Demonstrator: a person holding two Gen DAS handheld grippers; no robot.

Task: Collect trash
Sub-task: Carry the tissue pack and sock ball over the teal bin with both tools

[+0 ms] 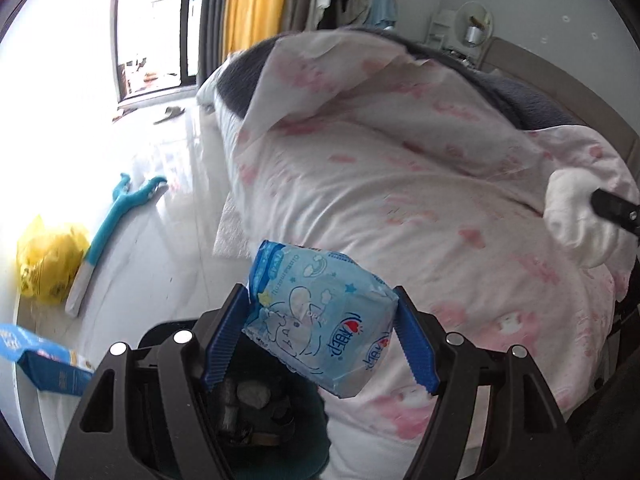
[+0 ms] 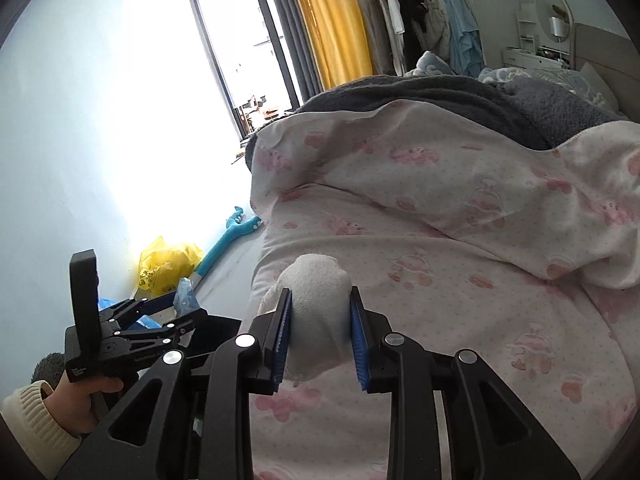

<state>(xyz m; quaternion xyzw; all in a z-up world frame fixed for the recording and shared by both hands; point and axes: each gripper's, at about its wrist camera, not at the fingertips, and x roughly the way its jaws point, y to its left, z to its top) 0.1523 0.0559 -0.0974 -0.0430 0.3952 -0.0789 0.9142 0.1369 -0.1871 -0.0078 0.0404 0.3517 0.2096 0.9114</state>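
Note:
My left gripper (image 1: pixel 320 328) is shut on a light blue tissue pack (image 1: pixel 320 320) and holds it in the air above a dark trash bin (image 1: pixel 256 400) beside the bed. The bin holds crumpled scraps. My right gripper (image 2: pixel 320 336) is shut on a white crumpled tissue wad (image 2: pixel 318 304), just above the pink-patterned quilt (image 2: pixel 460 248). In the left wrist view the wad (image 1: pixel 576 216) and one right finger show at the far right. In the right wrist view the left gripper (image 2: pixel 168 312) is low on the left, held by a hand.
A yellow plastic bag (image 1: pixel 48 260), a teal long-handled toy (image 1: pixel 116 216) and a blue box (image 1: pixel 44 364) lie on the white floor left of the bed. A grey blanket (image 2: pixel 460 100) lies beyond the quilt. Window, yellow curtain and hanging clothes stand at the back.

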